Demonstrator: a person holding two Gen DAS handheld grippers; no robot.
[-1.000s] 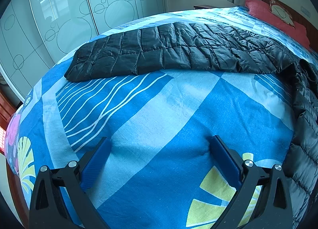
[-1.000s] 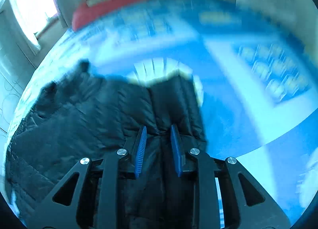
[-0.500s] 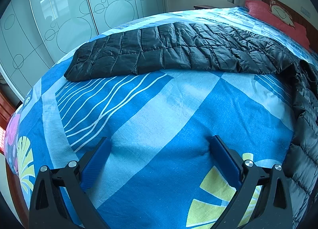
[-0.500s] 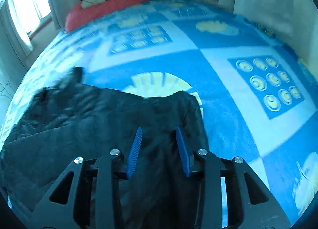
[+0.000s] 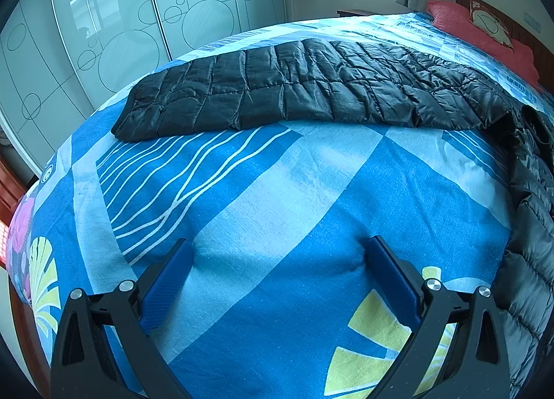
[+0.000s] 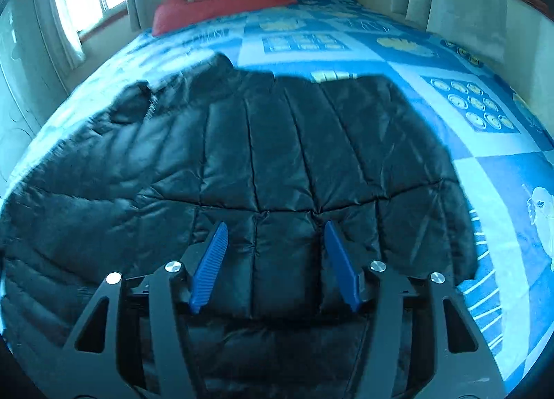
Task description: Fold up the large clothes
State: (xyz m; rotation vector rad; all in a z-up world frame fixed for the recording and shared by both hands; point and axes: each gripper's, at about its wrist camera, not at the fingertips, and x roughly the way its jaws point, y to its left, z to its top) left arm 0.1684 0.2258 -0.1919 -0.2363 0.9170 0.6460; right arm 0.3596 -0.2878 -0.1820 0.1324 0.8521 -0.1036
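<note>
Two grippers are in use, and neither grips anything. Our right gripper (image 6: 275, 236) has just been opening its jaws; the black puffer jacket (image 6: 277, 156) lies under and between the blue pads (image 6: 211, 260), but they stand clear of the fabric on both sides, so we log it as released. Our left gripper (image 5: 280, 257) hangs spread wide over bare bedspread (image 5: 277, 191), with nothing between its pads.

Jacket position: flat on the bed. Its body lies directly beneath and ahead of the right gripper. From the left gripper, a long quilted sleeve (image 5: 311, 87) lies well ahead, and the body runs down the right edge of that view.

Step in hand, as we judge it: a fold has been laid down, and the next grasp must be chosen. To do it well, we should lift the right gripper straight off so the slippery shell does not drag, then take the far sleeve near its cuff with the left gripper and lay it across the body. Pinch a seam line rather than a puffed panel; the filling will likely slip out of a shallow grip.

Orientation: the collar (image 6: 221, 63) points away from the right gripper, towards the red pillow (image 6: 221, 1). The body's long axis runs along that line, head to foot of the bed. The sleeve runs crosswise, with its cuff end towards the wardrobe doors (image 5: 104, 35).
</note>
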